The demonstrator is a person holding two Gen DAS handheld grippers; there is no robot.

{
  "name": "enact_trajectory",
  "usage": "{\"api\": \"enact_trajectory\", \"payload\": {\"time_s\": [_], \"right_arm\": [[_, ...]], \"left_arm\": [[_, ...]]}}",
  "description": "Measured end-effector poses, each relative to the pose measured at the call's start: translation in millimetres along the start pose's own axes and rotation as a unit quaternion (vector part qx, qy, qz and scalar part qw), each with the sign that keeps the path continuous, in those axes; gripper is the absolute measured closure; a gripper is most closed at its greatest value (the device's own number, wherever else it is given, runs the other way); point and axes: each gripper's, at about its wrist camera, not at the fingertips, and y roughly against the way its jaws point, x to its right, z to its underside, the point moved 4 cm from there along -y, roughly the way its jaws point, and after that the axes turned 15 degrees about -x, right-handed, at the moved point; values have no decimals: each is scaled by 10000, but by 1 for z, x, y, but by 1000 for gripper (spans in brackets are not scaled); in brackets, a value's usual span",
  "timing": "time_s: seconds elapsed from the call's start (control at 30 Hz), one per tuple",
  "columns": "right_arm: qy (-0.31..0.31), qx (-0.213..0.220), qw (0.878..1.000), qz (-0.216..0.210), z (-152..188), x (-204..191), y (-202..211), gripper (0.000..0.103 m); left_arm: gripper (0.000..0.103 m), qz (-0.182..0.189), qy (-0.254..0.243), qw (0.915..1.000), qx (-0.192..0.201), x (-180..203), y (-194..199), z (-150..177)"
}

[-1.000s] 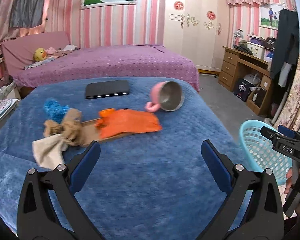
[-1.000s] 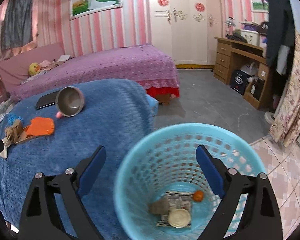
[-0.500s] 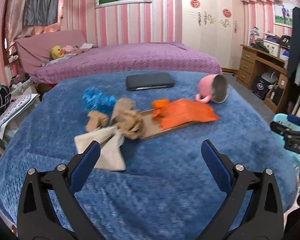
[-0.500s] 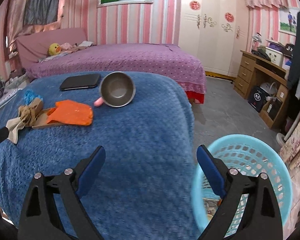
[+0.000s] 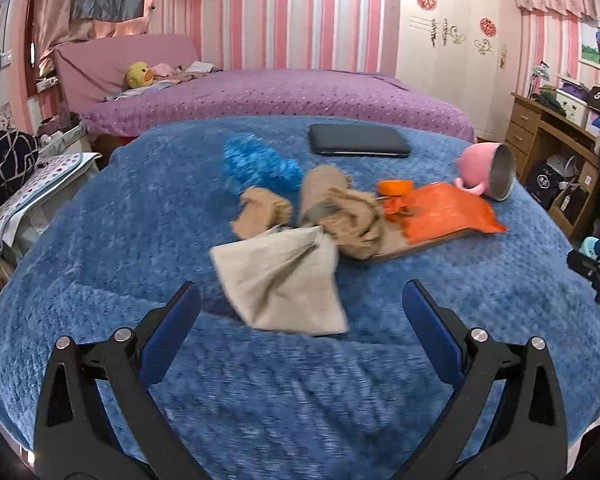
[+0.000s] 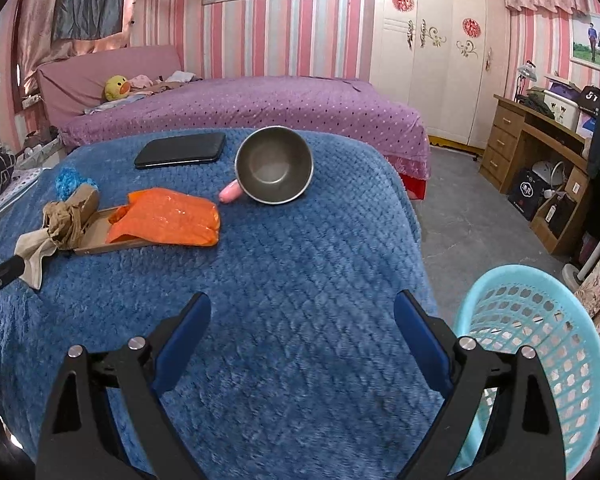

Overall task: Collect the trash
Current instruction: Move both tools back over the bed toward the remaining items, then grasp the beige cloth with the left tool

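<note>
both grippers wide apart, holding nothing
left gripper and right gripper both point forward, blue pads spread.

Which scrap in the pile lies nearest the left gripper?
The pale beige cloth, spread flat just ahead of the open left gripper; the crumpled brown scraps lie farther back.

Fuzzy quilted blanket — glossy orange plastic bag.

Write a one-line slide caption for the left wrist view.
Open left gripper hovers before a beige cloth, crumpled brown paper and an orange plastic bag on the blue blanket.
</note>
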Motion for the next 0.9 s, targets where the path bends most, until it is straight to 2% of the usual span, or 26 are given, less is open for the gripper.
{"api": "enact_trajectory", "payload": {"time_s": [0.23, 0.3, 0.37, 0.47, 0.57, 0.63, 0.7, 0.8, 0.9], "right_arm": [[13, -82, 10000, -25, -5, -12, -11, 12], [30, -113, 9999, -36, -7, -16, -14, 12], [38, -134, 9999, -73, -9, -20, -17, 12], [107, -154, 9998, -83, -10, -26, -19, 12], [170, -176, 9997, -63, -10, -30, -21, 12], [179, -181, 9997, -68, -9, -30, -21, 12], [158, -183, 9997, -70, -8, -29, -20, 12], [122, -189, 9997, -88, -7, -28, -19, 12], [132, -173, 9998, -48, -7, -29, -18, 12]], "left_arm": [[6, 24, 147, 9992, -378, -26, -19, 0], [6, 134, 231, 9983, -511, -31, -26, -3], [6, 251, 274, 9975, -606, -32, -32, -6], [7, 233, 191, 9969, -724, -29, -40, -9], [30, 330, 97, 9966, -752, -24, -41, -10], [51, 474, 0, 9961, -743, -19, -39, -8], [60, 449, -123, 9964, -702, -14, -33, -5], [85, 404, -218, 9972, -597, -11, -24, -2], [90, 518, -114, 9977, -433, -17, -11, -3]]}}
